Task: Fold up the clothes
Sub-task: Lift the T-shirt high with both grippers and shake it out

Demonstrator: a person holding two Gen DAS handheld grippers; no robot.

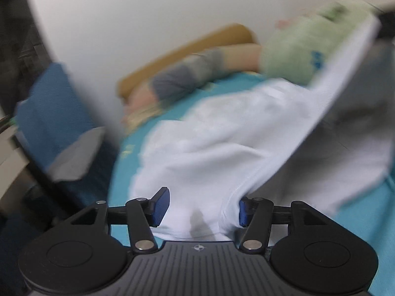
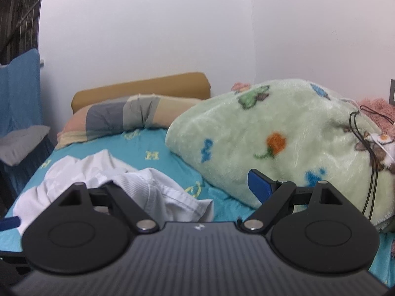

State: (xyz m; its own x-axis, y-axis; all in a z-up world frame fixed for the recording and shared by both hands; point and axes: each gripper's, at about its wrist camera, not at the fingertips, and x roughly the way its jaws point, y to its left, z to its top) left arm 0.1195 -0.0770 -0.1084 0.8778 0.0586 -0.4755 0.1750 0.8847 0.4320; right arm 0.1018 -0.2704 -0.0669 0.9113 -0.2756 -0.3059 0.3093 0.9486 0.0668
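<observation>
White garment [image 2: 103, 180] is seen crumpled in a heap on the teal bedsheet [image 2: 158, 143], kinda toward the near left side of the bed, and in the left wrist view it fills most of the frame, all blurry. The left gripper [image 1: 201, 208] is set right over that cloth with its blue pads [image 1: 160, 206] spread apart; fabric lies between them and brushes the right-hand pad, but it isn't being pinched. The right gripper [image 2: 172, 192] is held wide apart too, nothing clamped, one blue pad [image 2: 260, 187] shown in front of the fluffy green blanket [image 2: 284, 133] while the other is hidden behind the white cloth. As for writing, yellow "H" letters [image 2: 151, 155] are printed on the sheet, and that's about all that can be read; a small round emblem [image 2: 198, 227] is stamped on the gripper body but it's too tiny to make out. The blanket is patterned with green, blue and orange shapes, no text. A striped pillow [image 2: 128, 117] is propped against a mustard headboard [image 2: 140, 86], and a blue cushion [image 2: 21, 91] is leaned at the far left.
</observation>
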